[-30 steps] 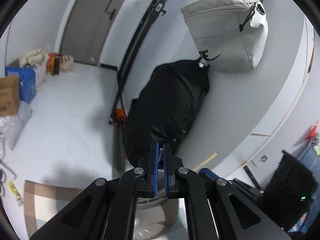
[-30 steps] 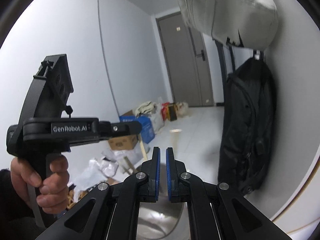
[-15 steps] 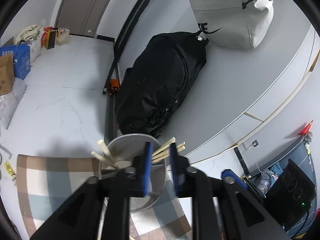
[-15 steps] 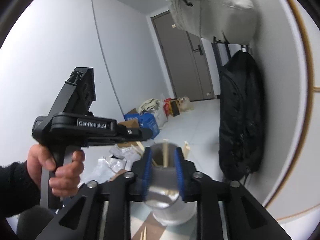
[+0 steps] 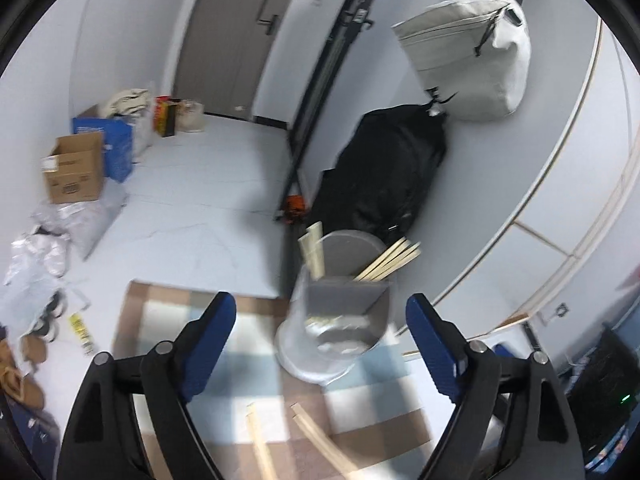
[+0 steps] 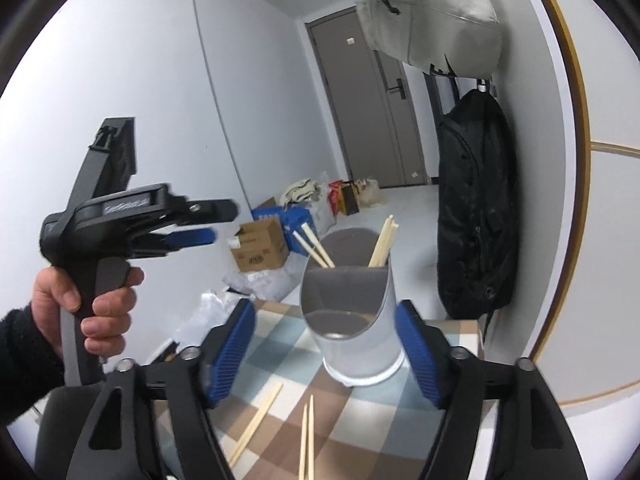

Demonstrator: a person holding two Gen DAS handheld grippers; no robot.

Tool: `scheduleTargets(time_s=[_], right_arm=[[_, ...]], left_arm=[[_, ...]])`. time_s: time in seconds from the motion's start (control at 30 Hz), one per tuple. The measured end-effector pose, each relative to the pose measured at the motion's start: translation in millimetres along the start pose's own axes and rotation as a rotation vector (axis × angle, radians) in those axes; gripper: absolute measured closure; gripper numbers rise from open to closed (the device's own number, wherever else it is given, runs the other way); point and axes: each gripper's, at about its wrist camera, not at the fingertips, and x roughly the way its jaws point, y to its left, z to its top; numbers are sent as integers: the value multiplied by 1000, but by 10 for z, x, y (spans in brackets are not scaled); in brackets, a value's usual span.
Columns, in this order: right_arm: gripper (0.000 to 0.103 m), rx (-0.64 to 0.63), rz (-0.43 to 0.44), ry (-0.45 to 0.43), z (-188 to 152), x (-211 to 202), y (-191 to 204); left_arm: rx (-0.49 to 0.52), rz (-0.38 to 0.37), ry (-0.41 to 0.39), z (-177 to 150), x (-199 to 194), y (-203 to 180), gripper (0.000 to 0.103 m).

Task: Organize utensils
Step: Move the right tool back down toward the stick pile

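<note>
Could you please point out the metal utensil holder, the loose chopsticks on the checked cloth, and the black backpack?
metal utensil holder (image 6: pixel 362 344): right wrist view, on its shiny front wall.
loose chopsticks (image 6: pixel 307 436): right wrist view, on the middle of the pair lying on the checked cloth.
black backpack (image 6: pixel 474 208): right wrist view, on its front panel.

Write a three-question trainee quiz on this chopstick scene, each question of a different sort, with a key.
1. True or false: the right gripper is shut on the metal holder.
2. Multiple choice: the loose chopsticks lie on A) the bare floor, B) the checked cloth, C) the cardboard box.
3. Fill in: the chopsticks already sorted stand in the ____.

Key
1. False. Its jaws stand open either side of the holder, having just been opening, and grip nothing; the left gripper is open as well.
2. B.
3. Metal holder.
</note>
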Motion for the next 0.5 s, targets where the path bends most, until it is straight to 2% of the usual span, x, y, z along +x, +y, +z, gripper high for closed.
scheduleTargets(time_s=[0.07,0.13,0.17,0.33,0.5], right_arm=[[14,-25,-48,-16,-31,-7,70],[3,-47,-84,-32,-57,-6,135],[1,-50,-87,-34,-67,0,151],[0,-21,-45,48,-159,154,183],[0,-2,-69,107,-270,230,224]], left_arm=[[10,71,20,-125,24,53,19],[2,95,39,-239,55,114,19],[-5,105,59,-331,98,164,19],[33,212,165,-718,377,248,19],[23,246,257,-1011,577,401,19]])
